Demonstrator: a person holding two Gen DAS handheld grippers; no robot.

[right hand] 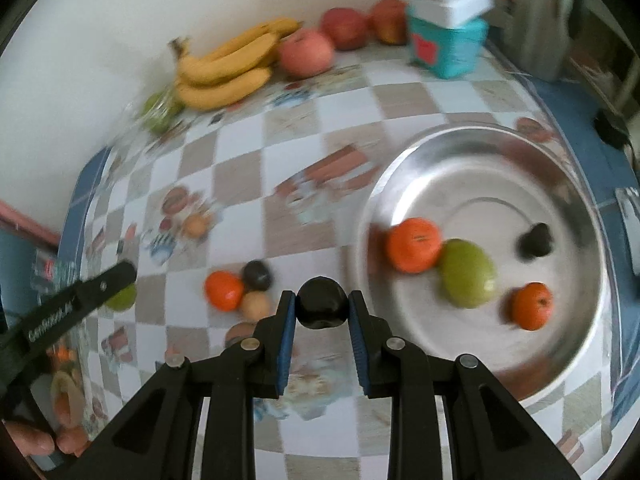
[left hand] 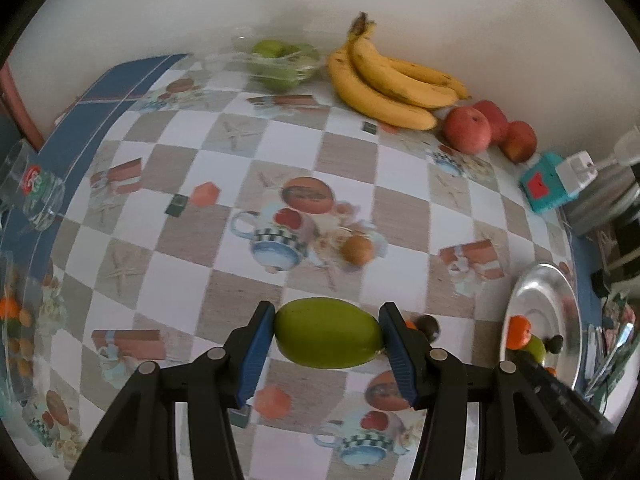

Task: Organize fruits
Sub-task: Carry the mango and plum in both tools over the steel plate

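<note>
My left gripper (left hand: 327, 338) is shut on a green mango (left hand: 328, 333), held above the checkered tablecloth. My right gripper (right hand: 322, 307) is shut on a small dark fruit (right hand: 321, 302), just left of the steel plate (right hand: 532, 152). The plate holds two oranges (right hand: 414, 244), a green mango (right hand: 467, 273) and a dark fruit (right hand: 535, 240). On the cloth left of the right gripper lie an orange (right hand: 224, 290), a dark fruit (right hand: 258, 275) and a small tan fruit (right hand: 255, 305). The left gripper's arm (right hand: 76, 306) shows at the left of the right wrist view.
Bananas (left hand: 394, 80) and three red apples (left hand: 466, 130) lie along the back wall. A clear bowl of green fruit (left hand: 280, 62) stands at the back. A teal and white box (left hand: 550, 178) sits at the right edge. A glass (left hand: 34, 192) stands at the left.
</note>
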